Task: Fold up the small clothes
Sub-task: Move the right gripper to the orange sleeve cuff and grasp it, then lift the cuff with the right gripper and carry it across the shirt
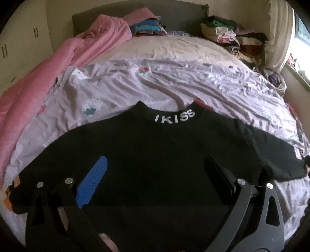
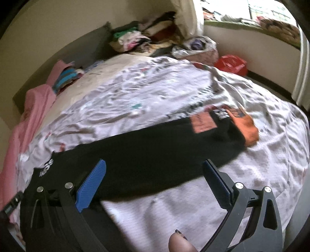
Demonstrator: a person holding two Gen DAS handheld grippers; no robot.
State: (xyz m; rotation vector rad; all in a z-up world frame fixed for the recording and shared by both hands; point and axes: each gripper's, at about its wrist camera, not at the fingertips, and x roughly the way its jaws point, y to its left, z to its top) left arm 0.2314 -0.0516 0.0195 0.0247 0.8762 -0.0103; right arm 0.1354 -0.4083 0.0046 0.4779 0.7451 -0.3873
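Black top (image 1: 155,155) lies under both wide-open, empty tongs (image 1: 157,172) (image 2: 155,174).

Bedroom setting, located relative to the wide bed (image 1: 174,48) with its wrinkled pale lilac printed sheet (image 1: 193,85). Behind the bed's far end: a dark olive-grey upholstered headboard (image 1: 174,17) against a plain cream wall (image 1: 60,13). Left of the bed: cream cupboard doors with dark handles (image 1: 19,44). Right of the bed: a bright daylit window (image 1: 302,36) with a cream curtain (image 1: 279,31) and a cluttered green sill (image 2: 242,23); dark floor (image 2: 271,85) beneath it. Daylight enters from the window side.
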